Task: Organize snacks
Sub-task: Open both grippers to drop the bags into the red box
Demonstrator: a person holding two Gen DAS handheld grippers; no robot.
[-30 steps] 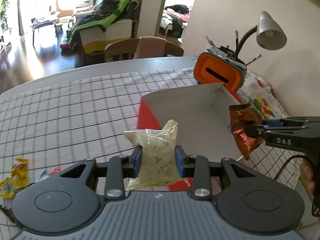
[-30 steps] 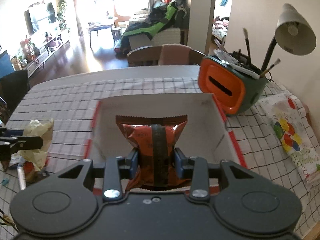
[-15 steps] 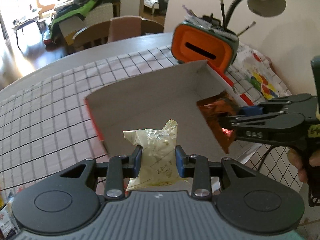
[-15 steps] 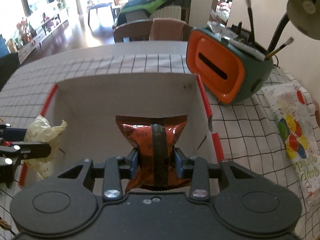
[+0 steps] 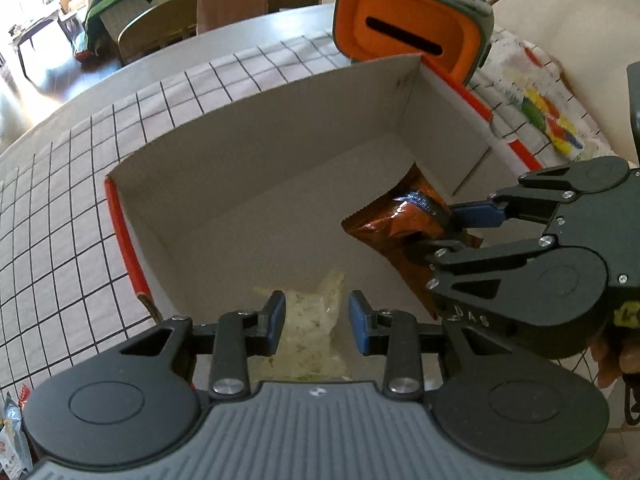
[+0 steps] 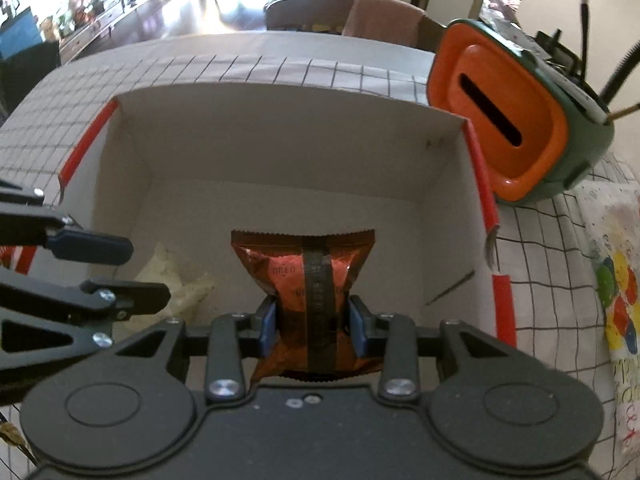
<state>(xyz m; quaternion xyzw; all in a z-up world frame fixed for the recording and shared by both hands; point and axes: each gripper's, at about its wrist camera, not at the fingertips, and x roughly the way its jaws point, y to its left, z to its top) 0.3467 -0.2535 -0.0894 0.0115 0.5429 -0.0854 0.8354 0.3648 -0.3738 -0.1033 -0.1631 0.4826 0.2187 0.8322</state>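
Observation:
A white cardboard box [image 5: 280, 128] with red rims stands on the checked tablecloth; it also shows in the right wrist view [image 6: 280, 128]. My left gripper [image 5: 316, 322] is open above the box's near edge. A pale yellow snack bag [image 5: 308, 332] lies loose on the box floor below it, also seen in the right wrist view [image 6: 176, 280]. My right gripper [image 6: 312, 324] is shut on a copper-brown snack packet [image 6: 308, 272] and holds it inside the box. The packet [image 5: 396, 220] and the right gripper [image 5: 448, 232] show in the left wrist view.
An orange and green holder [image 6: 512, 128] with brushes stands just beyond the box's right corner. A colourful printed cloth [image 6: 616, 280] lies at the right. Loose snack packets [image 5: 12, 432] lie at the table's left. Chairs [image 5: 192, 24] stand at the far side.
Both grippers moved forward and down into the box. My left gripper opened and let go of the pale yellow bag, which now lies on the box floor. The right still holds its packet.

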